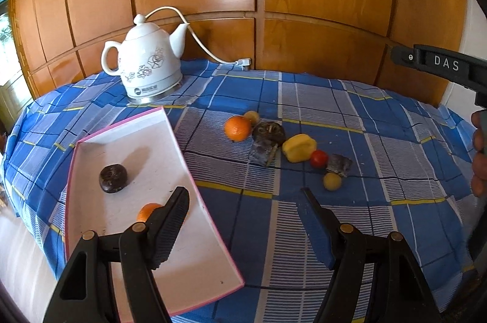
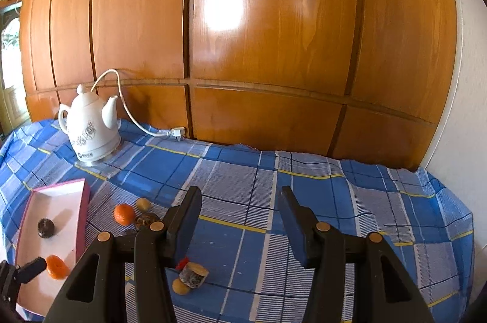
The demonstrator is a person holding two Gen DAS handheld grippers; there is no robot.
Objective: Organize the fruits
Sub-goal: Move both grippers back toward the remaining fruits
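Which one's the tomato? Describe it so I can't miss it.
Start at the white kettle, then follow the fruit row on the blue checked cloth rightward past the loose orange. The tomato sits just right of the yellow pepper: the only small, red, shiny ball.

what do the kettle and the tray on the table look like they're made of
Kettle: apparently glazed white ceramic, glossy with a printed flower pattern, on a shiny metal-looking base ring. Tray: matte white with a pink rim, thin straight walls; could be cardboard or plastic, cannot tell.
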